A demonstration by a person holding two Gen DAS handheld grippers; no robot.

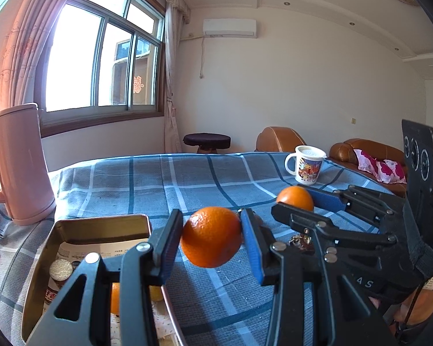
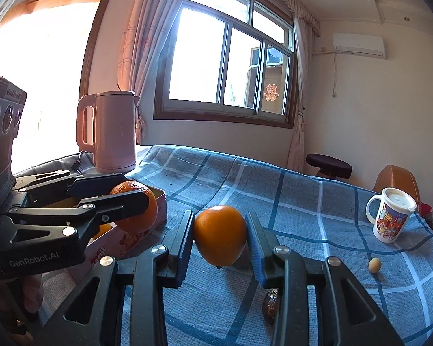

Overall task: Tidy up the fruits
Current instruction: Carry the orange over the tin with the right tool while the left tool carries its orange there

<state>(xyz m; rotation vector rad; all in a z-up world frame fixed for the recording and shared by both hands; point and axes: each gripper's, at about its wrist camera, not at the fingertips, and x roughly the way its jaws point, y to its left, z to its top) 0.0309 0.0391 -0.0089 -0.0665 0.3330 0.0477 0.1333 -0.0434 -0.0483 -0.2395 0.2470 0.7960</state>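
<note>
Two bright oranges, both up off the blue plaid tablecloth [image 1: 187,178]: the dimpled orange [image 1: 211,237] is pinched in the left gripper [image 1: 212,238] beside the open metal tin [image 1: 72,227]; the smoother orange [image 2: 220,235] is clamped in the right gripper [image 2: 220,236]. Loads of bare cloth ahead. Both grippers tilt slightly downward, side by side.

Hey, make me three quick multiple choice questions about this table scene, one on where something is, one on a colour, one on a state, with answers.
1. Where does the white printed mug stand?
A in the tin
B on the blue checked tablecloth
C on the stool

2. What colour is the tall electric kettle?
A pink
B green
C black

3. What is the left gripper doing?
A hanging open
B clamping a round orange
C holding the mug

Answers: B, it sits on the cloth; A, its body is pale pink; B, both pads press the fruit.
</note>
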